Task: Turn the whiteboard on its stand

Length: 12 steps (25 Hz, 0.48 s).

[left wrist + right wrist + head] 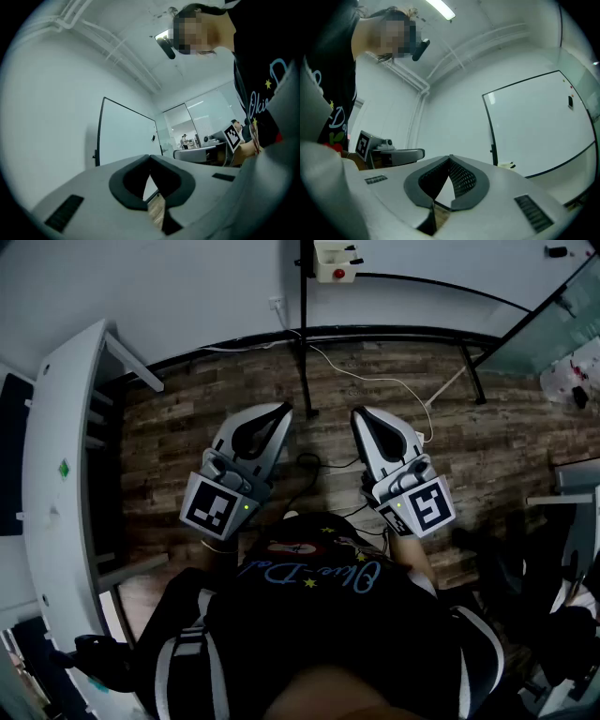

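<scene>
The whiteboard [441, 263] stands against the far wall on a black stand [303, 334] with feet on the wooden floor. A small white tray [334, 261] with a red item hangs at its lower left corner. My left gripper [281, 411] and right gripper [360, 414] are held side by side near my chest, pointing at the stand and well short of it. Both are shut with nothing between the jaws. The left gripper view has the left gripper [150, 157] below the whiteboard [126, 136]. In the right gripper view the right gripper [450, 158] sits left of the whiteboard [534, 126].
A white table [56, 474] runs along the left. Cables [375, 381] trail over the floor by the stand's feet. A glass partition [553, 324] and dark furniture [572, 521] close off the right. People [183, 139] stand far off behind glass.
</scene>
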Available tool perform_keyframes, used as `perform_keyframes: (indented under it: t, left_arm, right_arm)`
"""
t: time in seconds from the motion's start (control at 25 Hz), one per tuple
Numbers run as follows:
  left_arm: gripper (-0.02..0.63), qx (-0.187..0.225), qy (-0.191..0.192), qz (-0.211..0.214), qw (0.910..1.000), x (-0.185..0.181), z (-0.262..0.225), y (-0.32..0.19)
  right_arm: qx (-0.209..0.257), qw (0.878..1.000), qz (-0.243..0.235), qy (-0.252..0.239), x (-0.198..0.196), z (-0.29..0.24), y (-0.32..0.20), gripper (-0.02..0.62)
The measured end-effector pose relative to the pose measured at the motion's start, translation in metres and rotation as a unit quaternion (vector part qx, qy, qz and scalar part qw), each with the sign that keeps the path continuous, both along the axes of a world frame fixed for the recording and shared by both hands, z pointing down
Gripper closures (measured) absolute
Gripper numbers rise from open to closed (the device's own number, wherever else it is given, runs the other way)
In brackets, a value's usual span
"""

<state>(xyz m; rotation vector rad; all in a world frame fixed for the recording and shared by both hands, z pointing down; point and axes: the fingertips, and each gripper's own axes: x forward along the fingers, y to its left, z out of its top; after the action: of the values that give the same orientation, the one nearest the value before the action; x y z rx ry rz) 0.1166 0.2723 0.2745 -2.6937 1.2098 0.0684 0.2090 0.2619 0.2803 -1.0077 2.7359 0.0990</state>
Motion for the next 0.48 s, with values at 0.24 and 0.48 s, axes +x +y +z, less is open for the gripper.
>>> perform_keyframes:
  t: [0.24, 0.48]
  left_arm:
    - [0.6, -0.003, 0.005, -0.005, 1.0, 0.002, -0.002, 0.006]
    - [0.6, -0.006, -0.003, -0.012, 0.9999, 0.005, 0.0, 0.008]
  right_arm:
    - [0.002, 1.0, 0.0, -0.005, 0.005, 0.0, 0.007, 0.565]
    - [-0.001, 1.0, 0.001, -0.006, 0.014, 0.003, 0.008, 0.565]
